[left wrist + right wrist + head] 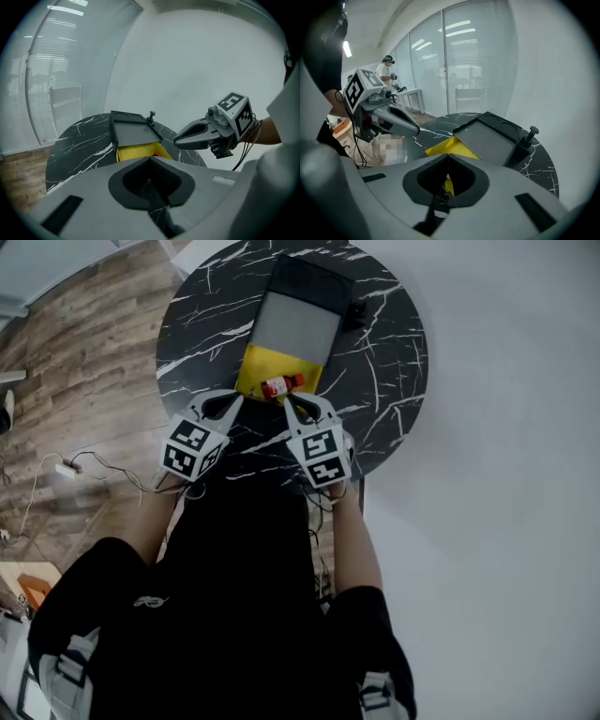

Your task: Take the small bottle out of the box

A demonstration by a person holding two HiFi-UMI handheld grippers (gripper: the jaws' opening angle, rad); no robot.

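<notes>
Approach step: left gripper [232, 401] and right gripper [291, 403] hover, jaws closed and empty, the small bottle [278, 386] just ahead in the box [298, 320]; opening one pair seems next.

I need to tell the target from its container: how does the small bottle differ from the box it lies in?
Size: the small bottle is far smaller than the box.
Colour: the bottle is red and white; the box is yellow inside, with a grey panel over its far part.
Pose: the bottle lies on its side; the box sits flat.
Shared: both are on the round black marble table.
</notes>
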